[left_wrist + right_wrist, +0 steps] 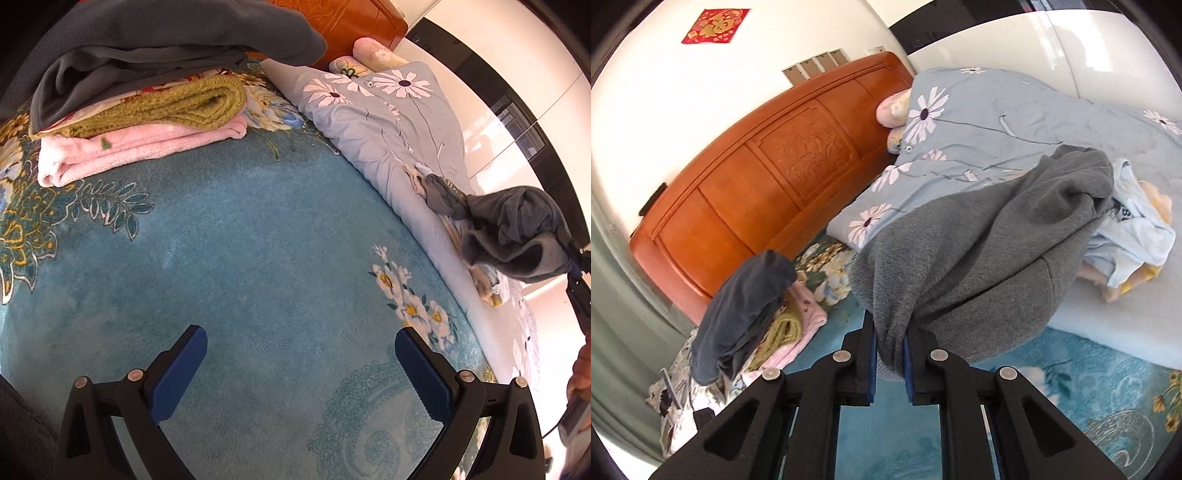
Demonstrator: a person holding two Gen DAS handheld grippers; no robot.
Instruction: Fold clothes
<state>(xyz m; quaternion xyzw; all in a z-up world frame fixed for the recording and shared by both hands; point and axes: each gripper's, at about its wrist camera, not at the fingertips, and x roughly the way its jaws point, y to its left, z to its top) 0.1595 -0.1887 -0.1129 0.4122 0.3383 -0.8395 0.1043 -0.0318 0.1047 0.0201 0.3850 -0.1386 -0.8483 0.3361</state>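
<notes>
My right gripper (890, 354) is shut on a grey sweatshirt (979, 254), which it holds lifted off the pile of unfolded clothes (1134, 229) on the quilt. In the left wrist view the sweatshirt (517, 236) hangs bunched at the far right from that gripper. My left gripper (301, 354) is open and empty, low over the teal floral bedspread (240, 240). A stack of folded clothes (147, 99) lies at the far left: pink fleece at the bottom, olive knit, dark grey garment on top. The stack also shows in the right wrist view (753, 314).
A light blue daisy quilt (388, 122) is bunched along the right side of the bed, with pillows (369, 51) at its head. An orange wooden headboard (768, 177) stands against the white wall. A white wardrobe (509, 122) is to the right.
</notes>
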